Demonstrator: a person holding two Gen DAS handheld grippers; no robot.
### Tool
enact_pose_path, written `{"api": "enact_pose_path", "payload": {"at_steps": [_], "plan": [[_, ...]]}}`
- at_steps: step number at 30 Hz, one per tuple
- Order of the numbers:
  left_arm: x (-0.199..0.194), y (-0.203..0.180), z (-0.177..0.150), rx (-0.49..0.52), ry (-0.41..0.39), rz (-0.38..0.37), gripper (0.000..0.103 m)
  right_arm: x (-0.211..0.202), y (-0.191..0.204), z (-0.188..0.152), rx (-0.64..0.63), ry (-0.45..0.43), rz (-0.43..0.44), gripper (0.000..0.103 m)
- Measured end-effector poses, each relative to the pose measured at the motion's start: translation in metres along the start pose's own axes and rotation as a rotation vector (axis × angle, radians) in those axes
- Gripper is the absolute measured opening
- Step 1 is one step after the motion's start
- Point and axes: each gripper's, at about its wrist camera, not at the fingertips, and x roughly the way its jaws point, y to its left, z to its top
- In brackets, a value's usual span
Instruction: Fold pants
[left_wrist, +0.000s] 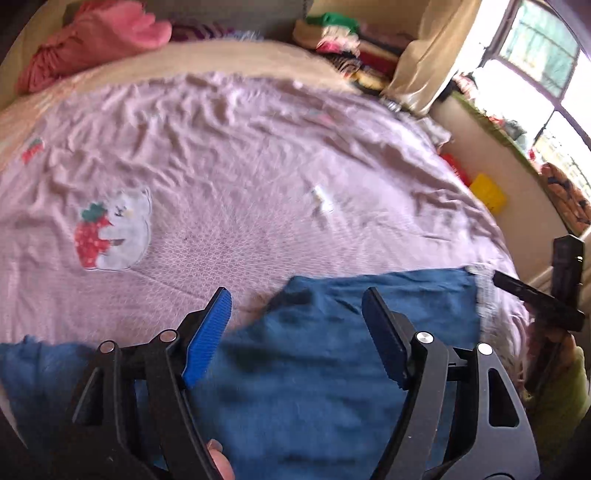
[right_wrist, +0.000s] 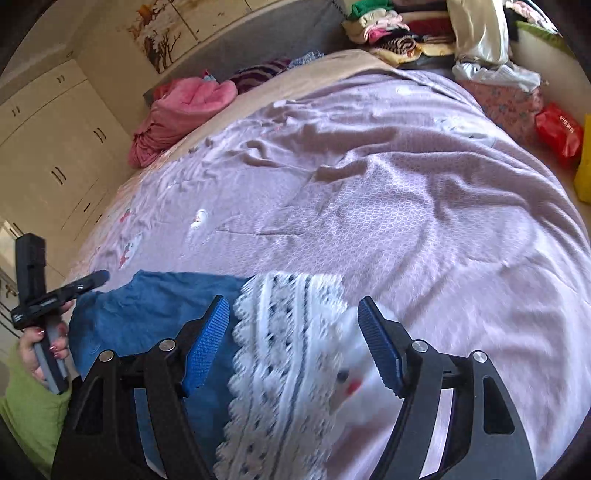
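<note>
we hover both grippers, left gripper (left_wrist: 295, 332) and right gripper (right_wrist: 293, 339), fingers wide and empty, over blue pants (left_wrist: 314, 369) on the bed (left_wrist: 240, 147) (folding seemingly unfinished).

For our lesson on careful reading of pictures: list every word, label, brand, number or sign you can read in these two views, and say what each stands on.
No text reads with certainty.
Red packet beside the bed: pale lettering along it, too small and tilted to read.
Left gripper, on its black body: a small pale mark, too blurred to read.
Strawberry-and-cat patch on the bedsheet: picture only, no words.
Blue pants: no label visible.
</note>
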Motion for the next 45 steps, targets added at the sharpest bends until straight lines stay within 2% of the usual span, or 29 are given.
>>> {"api": "enact_pose_path", "payload": {"at_steps": [1,4,6,8,10,16,18,24,26,31,36,39,42,45], "plan": [[0.01,0.003,0.002,-0.016,0.024,0.006,0.055,0.007,-0.004,0.003,0.001,0.012,0.016,0.064],[0.028,0.005,0.002,-0.015,0.063,0.008,0.05,0.026,-0.008,0.006,-0.001,0.059,0.047,0.056],[0.037,0.004,-0.001,-0.005,0.088,0.014,0.042,0.032,-0.006,0.005,-0.015,0.075,0.044,0.049],[0.041,0.001,-0.003,0.007,0.097,0.016,0.04,0.032,-0.004,0.003,-0.021,0.077,0.062,0.042],[0.042,-0.002,-0.006,0.023,0.098,0.01,0.033,0.029,0.0,0.0,-0.022,0.073,0.098,0.032],[0.044,-0.009,-0.007,0.03,0.107,-0.028,0.011,0.006,0.022,-0.007,-0.088,0.001,0.11,0.026],[0.041,-0.012,-0.007,0.036,0.098,-0.029,0.005,-0.008,0.03,-0.005,-0.119,-0.047,0.094,0.025],[0.01,-0.024,0.012,0.051,-0.039,-0.012,0.003,-0.027,0.05,0.022,-0.212,-0.123,0.03,0.025],[0.008,-0.027,0.019,0.066,-0.06,0.013,0.003,-0.024,0.053,0.038,-0.234,-0.13,0.003,0.025],[0.029,-0.026,0.033,0.063,-0.065,0.066,0.003,0.011,0.042,0.058,-0.249,-0.061,-0.072,0.025],[0.057,-0.026,0.03,0.103,-0.044,0.143,0.003,0.057,0.024,0.05,-0.237,0.05,-0.138,0.025],[0.074,-0.024,0.021,0.136,-0.024,0.181,0.004,0.068,0.018,0.046,-0.221,0.057,-0.151,0.028],[0.079,-0.019,0.018,0.125,-0.02,0.179,0.006,0.068,0.014,0.046,-0.198,0.049,-0.154,0.033],[0.074,-0.018,0.02,0.117,-0.019,0.175,0.007,0.061,0.016,0.047,-0.189,0.039,-0.178,0.046]]}}
